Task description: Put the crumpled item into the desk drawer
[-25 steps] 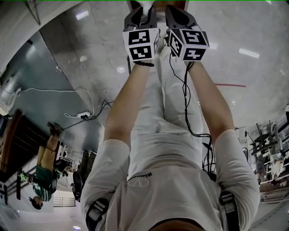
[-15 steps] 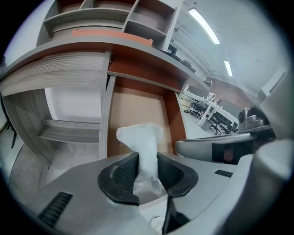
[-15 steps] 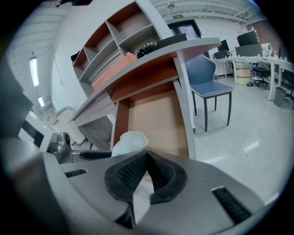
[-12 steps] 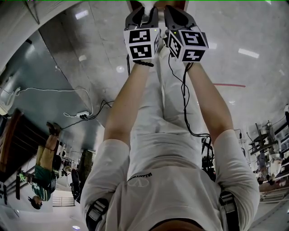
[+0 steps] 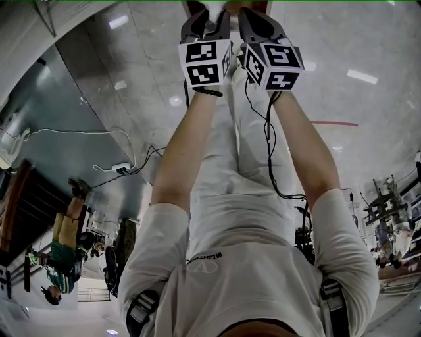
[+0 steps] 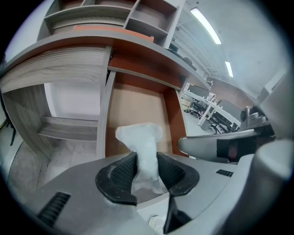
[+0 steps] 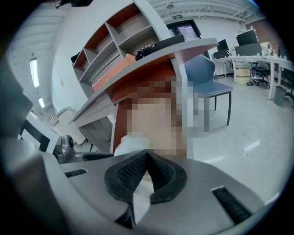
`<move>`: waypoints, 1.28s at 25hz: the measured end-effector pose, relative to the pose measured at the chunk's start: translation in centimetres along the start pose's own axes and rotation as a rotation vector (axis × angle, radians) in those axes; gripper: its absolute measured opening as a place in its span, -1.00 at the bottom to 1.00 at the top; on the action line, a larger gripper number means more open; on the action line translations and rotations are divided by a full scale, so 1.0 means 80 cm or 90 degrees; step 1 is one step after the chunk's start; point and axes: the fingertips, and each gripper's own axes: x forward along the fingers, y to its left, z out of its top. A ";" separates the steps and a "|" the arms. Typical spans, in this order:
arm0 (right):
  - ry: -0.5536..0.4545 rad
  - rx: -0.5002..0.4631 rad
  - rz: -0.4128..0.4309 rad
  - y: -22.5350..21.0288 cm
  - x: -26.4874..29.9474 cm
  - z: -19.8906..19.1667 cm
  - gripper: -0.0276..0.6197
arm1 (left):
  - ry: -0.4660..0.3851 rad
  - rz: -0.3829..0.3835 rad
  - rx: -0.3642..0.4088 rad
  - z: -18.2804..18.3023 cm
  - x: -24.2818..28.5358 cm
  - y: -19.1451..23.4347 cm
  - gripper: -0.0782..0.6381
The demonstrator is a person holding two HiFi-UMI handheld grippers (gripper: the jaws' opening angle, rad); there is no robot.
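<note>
In the left gripper view, a crumpled white item (image 6: 143, 146) stands upright between the pads (image 6: 118, 173) of my left gripper (image 6: 145, 170). The jaws are opening, and both pads still touch the item. It hangs just over the open desk drawer (image 6: 138, 103), whose brown bottom shows beyond it. My right gripper (image 7: 146, 166) is shut with its pad tips together, close beside the left one. Part of the crumpled item (image 7: 131, 143) shows past its jaws. In the head view both grippers (image 5: 209, 18) (image 5: 255, 20) reach to the top edge, fingertips cut off.
The desk has a curved top (image 6: 59, 55) with shelves (image 6: 147, 18) above the drawer. A blue chair (image 7: 207, 78) stands to the desk's right. Cables (image 5: 118, 168) lie on the shiny floor. Another person (image 5: 66, 250) is off to the left.
</note>
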 end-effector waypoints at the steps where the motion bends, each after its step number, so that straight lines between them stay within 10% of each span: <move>1: 0.000 0.000 0.000 0.000 0.000 0.000 -0.91 | 0.000 -0.001 0.000 0.000 0.000 0.000 -0.40; 32: -0.016 0.007 0.001 0.014 -0.029 0.020 -0.91 | -0.043 0.000 0.026 0.032 -0.035 -0.007 -0.47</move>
